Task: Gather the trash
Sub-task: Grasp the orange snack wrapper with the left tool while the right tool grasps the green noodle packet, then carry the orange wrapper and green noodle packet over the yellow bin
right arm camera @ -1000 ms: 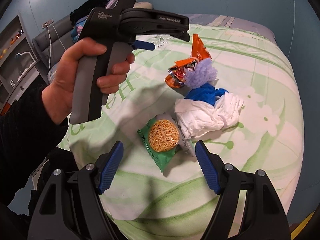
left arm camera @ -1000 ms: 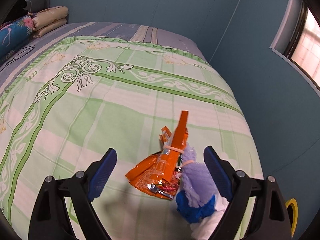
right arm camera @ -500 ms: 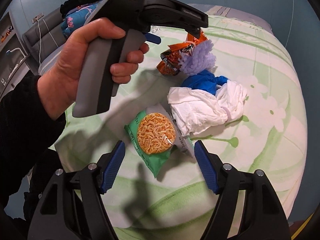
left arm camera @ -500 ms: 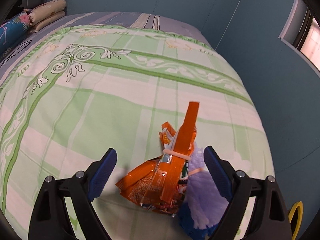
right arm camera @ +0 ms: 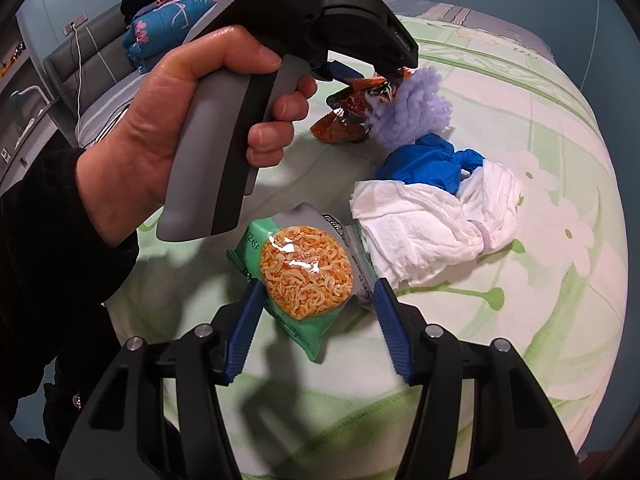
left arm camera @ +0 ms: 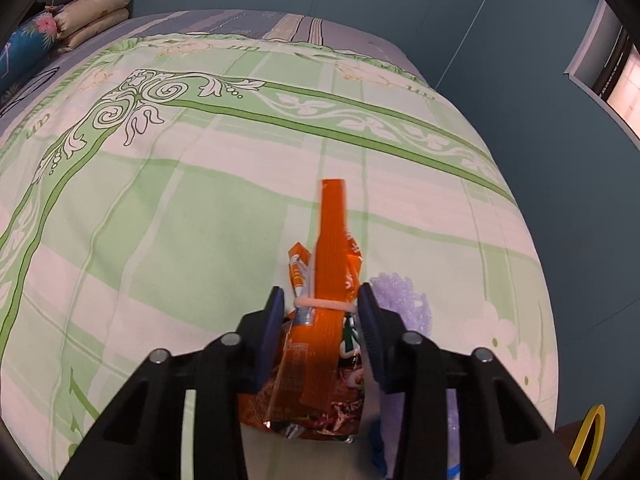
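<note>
An orange snack wrapper with a rubber band round its neck lies on the green bedspread. My left gripper is closing on it, both blue pads against its sides. In the right wrist view a person's hand holds that left gripper over the orange wrapper. My right gripper is closing astride a green noodle snack packet that lies flat; its pads sit at the packet's edges without squeezing it.
A purple fluffy ball, a blue glove and crumpled white tissue lie in a row right of the packet. Pillows and a folded floral blanket sit at the bed's head. The bed edge drops off close on the right.
Both grippers came down toward the bed and their jaws narrowed. The left went from wide open around the orange wrapper to pinching it. The right closed in around the green packet.
</note>
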